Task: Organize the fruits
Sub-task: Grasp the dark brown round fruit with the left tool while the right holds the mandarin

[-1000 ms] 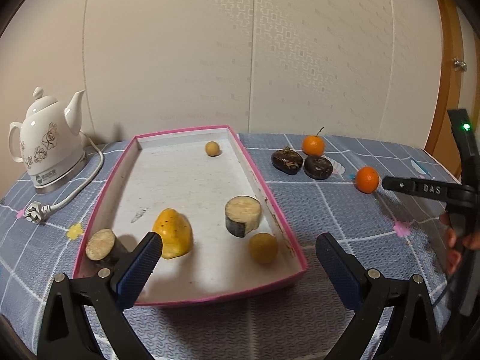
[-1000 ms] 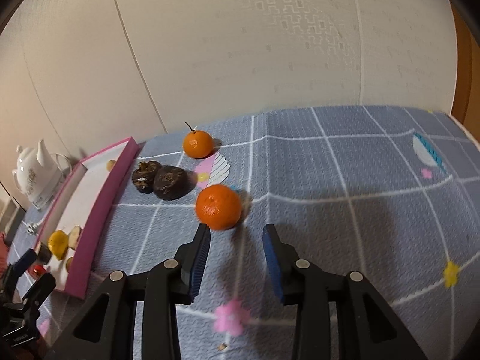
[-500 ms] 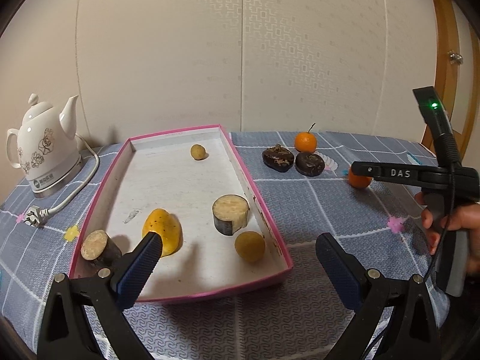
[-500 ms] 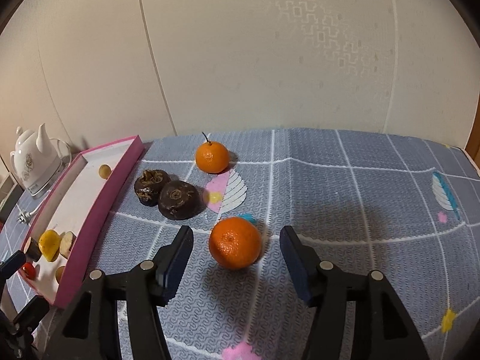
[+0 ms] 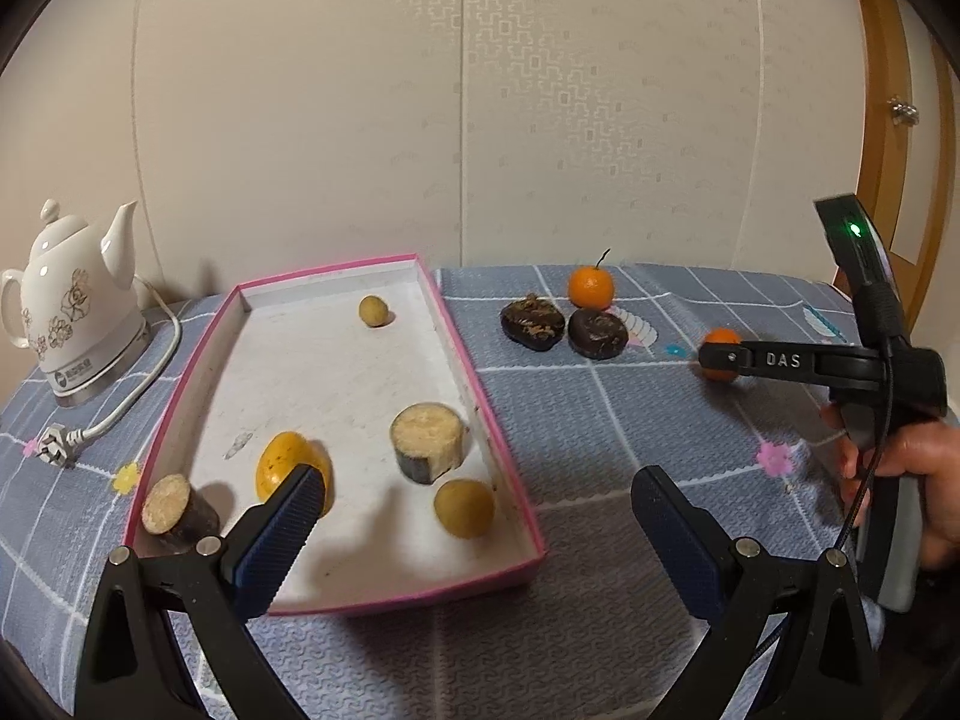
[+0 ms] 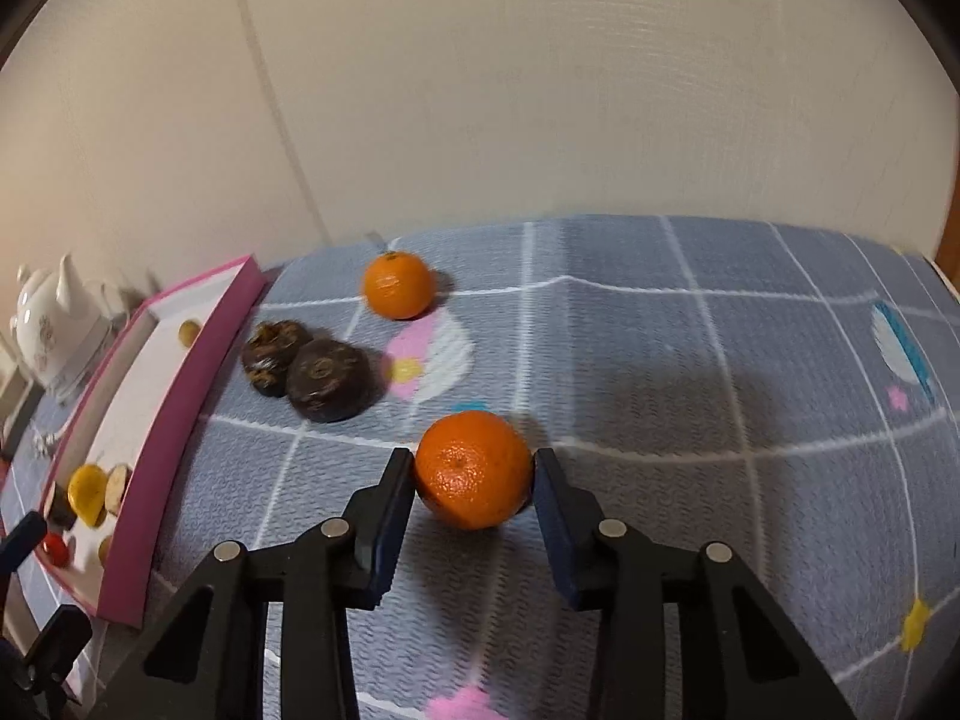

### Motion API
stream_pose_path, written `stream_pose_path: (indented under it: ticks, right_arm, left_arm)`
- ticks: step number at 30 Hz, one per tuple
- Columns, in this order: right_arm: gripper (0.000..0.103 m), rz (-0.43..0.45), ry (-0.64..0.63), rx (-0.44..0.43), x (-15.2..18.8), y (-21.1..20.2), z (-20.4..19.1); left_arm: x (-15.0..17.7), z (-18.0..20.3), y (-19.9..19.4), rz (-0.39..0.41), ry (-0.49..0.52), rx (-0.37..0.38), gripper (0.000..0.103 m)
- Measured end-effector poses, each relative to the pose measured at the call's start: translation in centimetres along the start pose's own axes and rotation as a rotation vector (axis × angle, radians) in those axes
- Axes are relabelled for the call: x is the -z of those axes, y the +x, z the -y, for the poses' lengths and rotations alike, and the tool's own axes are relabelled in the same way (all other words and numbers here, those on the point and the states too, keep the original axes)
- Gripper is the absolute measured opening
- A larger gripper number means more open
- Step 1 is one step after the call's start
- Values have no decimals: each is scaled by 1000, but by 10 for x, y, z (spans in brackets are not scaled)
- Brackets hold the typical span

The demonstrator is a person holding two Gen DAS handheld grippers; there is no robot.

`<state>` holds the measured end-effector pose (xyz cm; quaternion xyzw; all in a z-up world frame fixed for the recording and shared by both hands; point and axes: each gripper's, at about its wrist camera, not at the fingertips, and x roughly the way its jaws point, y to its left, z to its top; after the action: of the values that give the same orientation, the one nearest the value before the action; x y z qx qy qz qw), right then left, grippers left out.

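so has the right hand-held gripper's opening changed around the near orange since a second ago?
Yes. The right hand-held gripper has just been closing: its pads now press the near orange, which sat ahead of the tips earlier, past the pink flower print.

Legible marking: the white letters "DAS" on the black side bar of the right gripper (image 5: 720, 357), seen from the left wrist view. The white kettle (image 5: 69, 312) carries a small round badge with printed characters on its lower body, too small to read; its floral print bears no text. No other lettering, numbers or signs can be read in either view.
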<state>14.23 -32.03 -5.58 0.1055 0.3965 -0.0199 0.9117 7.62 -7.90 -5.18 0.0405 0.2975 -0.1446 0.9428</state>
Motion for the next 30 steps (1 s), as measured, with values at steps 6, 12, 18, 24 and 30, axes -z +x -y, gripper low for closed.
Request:
stream_pose_path:
  ticks: [6,12,18,24,30]
  right_arm:
    - [40,63,115,59,9,-21,24]
    - [40,90,177,110,10,-28,37]
    - [40,101,254,85,13,-33,53]
    - [40,77,315,70,15,-29,65]
    - [40,79,315,72,16,-30,63]
  left_arm:
    - [-16,17,12,-18,0,18,103]
    - [-42,40,30,-47,-4,43,103]
    - [-66,54,69,-113,-62,34,102]
    - [-75,61,109,-191,-118,27,98]
    - [-77,66,140,-261,-157,12,86]
